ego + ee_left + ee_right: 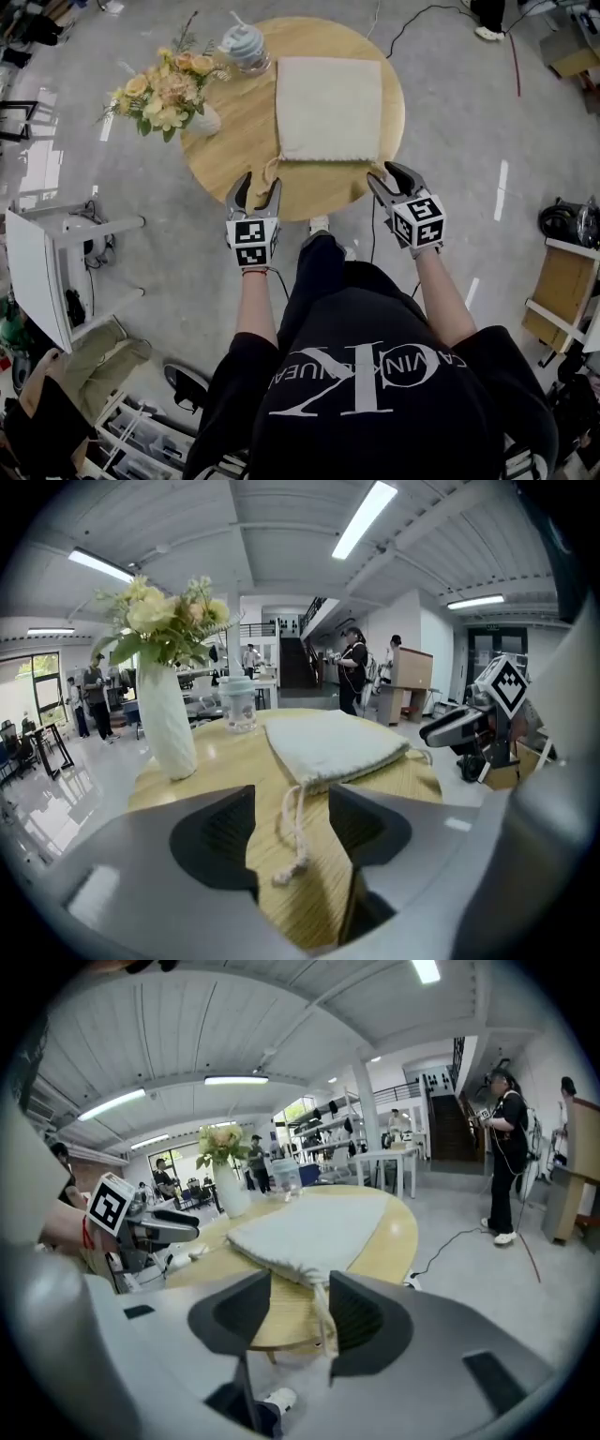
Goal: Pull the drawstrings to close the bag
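A cream drawstring bag point(328, 108) lies flat on the round wooden table point(225, 155), its gathered mouth toward me. My left gripper point(261, 183) is at the bag's near left corner, open. In the left gripper view the left drawstring point(292, 829) lies on the wood between the left gripper's point(292, 822) pads, which do not touch it. My right gripper point(382, 174) is at the near right corner, also open. In the right gripper view the right drawstring point(324, 1314) hangs over the table edge between the right gripper's point(300, 1312) jaws, close to the right pad.
A white vase of yellow flowers point(169, 96) and a glass jar point(246, 47) stand on the table's far left. A white stool point(47, 262) is on the floor to my left. Cables run over the floor to the right. People stand in the background of both gripper views.
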`<state>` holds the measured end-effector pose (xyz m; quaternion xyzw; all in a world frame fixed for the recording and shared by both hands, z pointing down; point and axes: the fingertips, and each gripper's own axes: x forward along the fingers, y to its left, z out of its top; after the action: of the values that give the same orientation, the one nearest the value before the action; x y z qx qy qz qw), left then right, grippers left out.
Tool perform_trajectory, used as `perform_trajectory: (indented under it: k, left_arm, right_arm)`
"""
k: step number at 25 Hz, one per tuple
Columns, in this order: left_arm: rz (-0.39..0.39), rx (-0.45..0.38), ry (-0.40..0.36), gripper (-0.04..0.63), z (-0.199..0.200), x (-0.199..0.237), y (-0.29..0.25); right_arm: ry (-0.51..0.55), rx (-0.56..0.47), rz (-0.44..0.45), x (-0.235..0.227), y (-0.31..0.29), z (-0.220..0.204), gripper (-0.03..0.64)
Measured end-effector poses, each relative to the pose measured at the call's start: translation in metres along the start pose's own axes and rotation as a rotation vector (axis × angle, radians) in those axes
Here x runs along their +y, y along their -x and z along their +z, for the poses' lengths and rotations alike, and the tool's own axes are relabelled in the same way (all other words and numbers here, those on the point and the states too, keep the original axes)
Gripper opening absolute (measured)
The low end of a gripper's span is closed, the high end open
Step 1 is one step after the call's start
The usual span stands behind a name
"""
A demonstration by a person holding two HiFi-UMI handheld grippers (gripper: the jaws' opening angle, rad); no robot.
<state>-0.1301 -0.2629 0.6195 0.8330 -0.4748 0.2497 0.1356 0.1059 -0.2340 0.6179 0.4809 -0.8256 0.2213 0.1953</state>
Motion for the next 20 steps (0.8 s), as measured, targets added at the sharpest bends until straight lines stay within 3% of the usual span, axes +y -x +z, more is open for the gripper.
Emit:
perform_trajectory:
  k: [6, 13, 20]
  left_arm:
    - [-0.025, 0.114, -0.041, 0.232, -0.017, 0.001, -0.025]
    - [-0.049, 0.245, -0.019, 0.232, -0.037, -0.004, -0.044]
    - [-0.049, 0.256, 0.074, 0.196, -0.037, -0.005, -0.047]
  right_arm:
    - [0.048, 0.112, -0.025, -0.015, -0.02, -0.013, 0.186]
    - [0.122, 0.169, 0.0, -0.011, -0.029, -0.02, 0.139]
    - [0.111, 0.196, -0.027, -0.013, -0.033, -0.027, 0.032]
